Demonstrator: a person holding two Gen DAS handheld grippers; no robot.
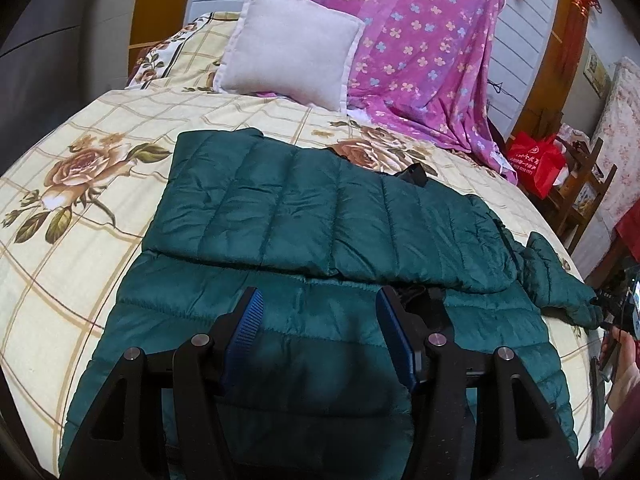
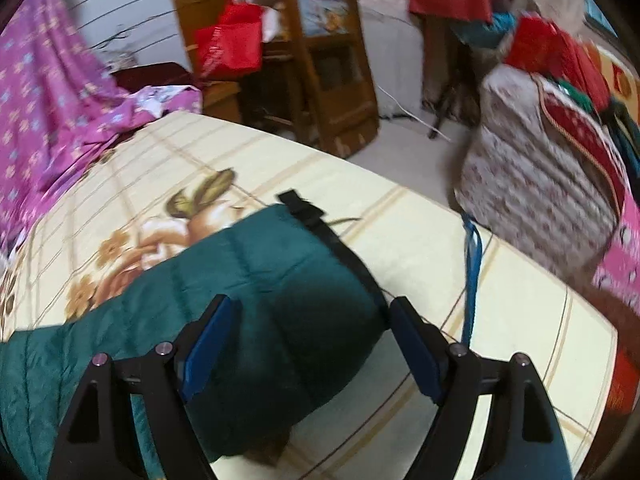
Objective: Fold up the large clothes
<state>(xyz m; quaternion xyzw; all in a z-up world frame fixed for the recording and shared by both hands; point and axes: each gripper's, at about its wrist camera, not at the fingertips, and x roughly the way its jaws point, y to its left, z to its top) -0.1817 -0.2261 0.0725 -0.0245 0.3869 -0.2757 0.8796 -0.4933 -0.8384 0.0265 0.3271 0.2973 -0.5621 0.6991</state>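
Observation:
A dark green quilted jacket lies spread on the floral bed sheet, one long panel folded across its body. My left gripper hovers open above the jacket's near part, nothing between its blue pads. In the right wrist view the jacket's sleeve with its black cuff lies on the sheet. My right gripper hangs open just over the sleeve's end, its fingers straddling the fabric without pressing on it. This view is blurred by motion.
A white pillow and a purple flowered cloth sit at the head of the bed. A red bag and wooden shelves stand beyond the bed edge, beside a wrapped bundle. A person's hand shows at the right.

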